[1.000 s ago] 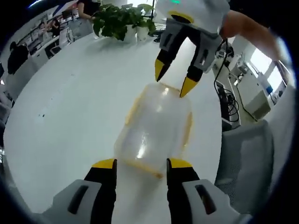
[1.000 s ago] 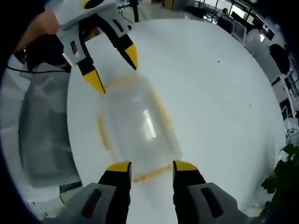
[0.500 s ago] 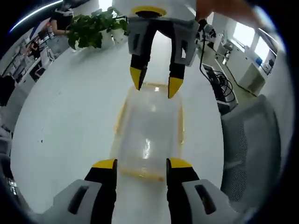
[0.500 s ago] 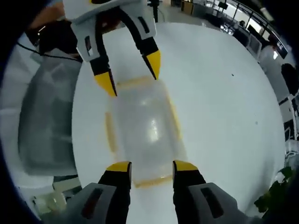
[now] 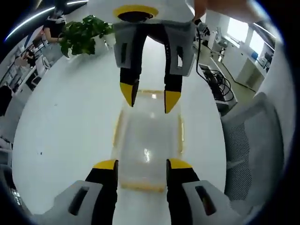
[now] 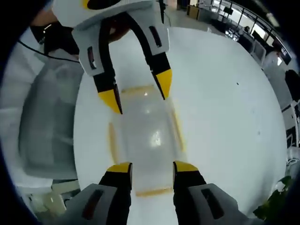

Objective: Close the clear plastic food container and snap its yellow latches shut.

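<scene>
Both my spread claws, left and right, have closed in over opposite ends of the container, lengthwise between them.

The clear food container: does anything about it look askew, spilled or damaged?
Nothing stands out. The clear food container sits flat on the white table with its lid on, yellow latches along its sides, between the two open hand-held grippers.

A clear container edged with yellow latches is seen on a white table, between yellow-tipped black jaws.
</scene>
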The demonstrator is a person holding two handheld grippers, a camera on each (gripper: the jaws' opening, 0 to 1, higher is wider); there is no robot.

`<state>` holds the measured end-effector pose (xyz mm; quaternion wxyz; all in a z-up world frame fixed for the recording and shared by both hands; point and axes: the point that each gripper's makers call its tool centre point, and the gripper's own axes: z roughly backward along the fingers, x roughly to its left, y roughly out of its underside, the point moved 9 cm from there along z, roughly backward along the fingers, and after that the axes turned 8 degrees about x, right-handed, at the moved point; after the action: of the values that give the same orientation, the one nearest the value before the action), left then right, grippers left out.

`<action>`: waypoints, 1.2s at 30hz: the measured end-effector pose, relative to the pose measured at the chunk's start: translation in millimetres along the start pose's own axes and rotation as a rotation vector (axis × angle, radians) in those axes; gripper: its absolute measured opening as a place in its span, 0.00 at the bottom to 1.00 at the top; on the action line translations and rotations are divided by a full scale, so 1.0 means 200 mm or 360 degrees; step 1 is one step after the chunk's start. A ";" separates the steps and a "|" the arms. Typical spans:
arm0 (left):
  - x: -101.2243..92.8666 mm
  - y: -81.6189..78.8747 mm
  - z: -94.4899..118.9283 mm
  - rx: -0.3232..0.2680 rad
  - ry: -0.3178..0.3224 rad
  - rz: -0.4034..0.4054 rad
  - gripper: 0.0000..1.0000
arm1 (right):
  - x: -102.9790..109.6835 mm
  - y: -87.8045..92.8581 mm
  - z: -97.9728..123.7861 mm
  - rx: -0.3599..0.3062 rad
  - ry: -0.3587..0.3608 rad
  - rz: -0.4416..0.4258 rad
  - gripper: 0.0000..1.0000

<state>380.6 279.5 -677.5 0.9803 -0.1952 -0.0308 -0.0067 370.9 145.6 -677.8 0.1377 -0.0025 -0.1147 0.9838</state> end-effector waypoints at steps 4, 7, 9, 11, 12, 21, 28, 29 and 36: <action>0.00 -0.02 -0.01 -0.0039 0.0025 0.0013 0.40 | 0.00 -0.02 -0.01 -0.0020 -0.0012 -0.0002 0.33; 0.00 -0.03 -0.02 -0.0039 0.0022 0.0004 0.40 | 0.00 -0.04 -0.01 -0.0028 -0.0007 0.0016 0.33; 0.00 -0.04 -0.02 -0.0055 0.0026 0.0016 0.40 | 0.00 -0.05 0.00 -0.0045 -0.0005 0.0016 0.33; 0.00 -0.05 -0.02 -0.0072 0.0031 0.0029 0.40 | -0.01 -0.05 0.00 -0.0049 -0.0006 0.0018 0.33; 0.00 -0.06 -0.02 -0.0077 0.0027 0.0029 0.40 | -0.01 -0.05 0.00 -0.0050 -0.0006 0.0022 0.33; 0.00 -0.08 -0.04 -0.0107 0.0043 0.0057 0.41 | -0.03 -0.08 -0.01 -0.0084 0.0001 0.0033 0.33; -0.02 -0.09 -0.06 -0.0116 0.0043 0.0066 0.42 | -0.05 -0.10 0.01 -0.0114 0.0011 0.0042 0.33; -0.02 -0.10 -0.06 -0.0117 0.0046 0.0077 0.41 | -0.06 -0.10 0.01 -0.0115 0.0017 0.0041 0.33; -0.04 -0.11 -0.07 -0.0137 0.0055 0.0109 0.42 | -0.09 -0.11 0.01 -0.0122 0.0015 0.0055 0.34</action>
<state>372.8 253.9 -681.5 0.9710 -0.2379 -0.0070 0.0222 394.1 160.1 -671.2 0.1210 -0.0145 -0.1515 0.9809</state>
